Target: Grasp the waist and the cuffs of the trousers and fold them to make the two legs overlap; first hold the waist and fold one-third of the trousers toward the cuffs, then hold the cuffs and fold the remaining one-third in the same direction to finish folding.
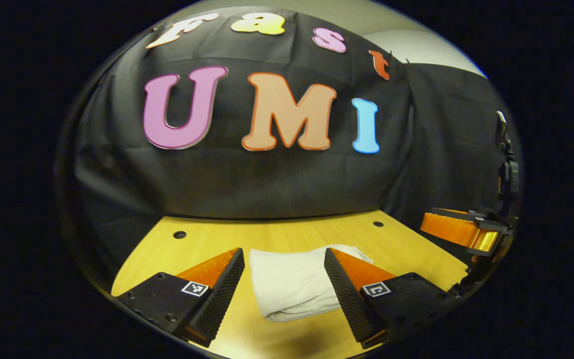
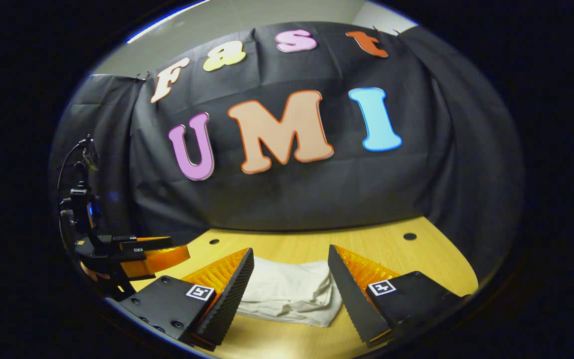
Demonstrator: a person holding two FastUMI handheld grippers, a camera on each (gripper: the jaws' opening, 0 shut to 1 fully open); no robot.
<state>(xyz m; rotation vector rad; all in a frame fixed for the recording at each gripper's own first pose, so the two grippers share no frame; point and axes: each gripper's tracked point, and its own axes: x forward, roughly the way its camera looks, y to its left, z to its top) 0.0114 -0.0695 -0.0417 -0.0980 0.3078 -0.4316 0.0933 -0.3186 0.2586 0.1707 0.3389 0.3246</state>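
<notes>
Black cloth backs a wooden bench [image 1: 287,239] where the white trousers [image 1: 292,286] lie as a compact folded bundle. Left gripper [image 1: 284,286] and right gripper [image 2: 291,294] hover released, fingers spread. Folding appears complete: withdraw straight upward, avoiding snagging any layer.

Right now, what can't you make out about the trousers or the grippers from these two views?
- Trousers: left gripper view, the right edge sits behind the left gripper finger; waist and cuffs can't be told apart in the bundle.
- Trousers: right gripper view, both side edges are hidden behind the right gripper fingers.
- Table: near edge cut off at the bottom of both views.
</notes>
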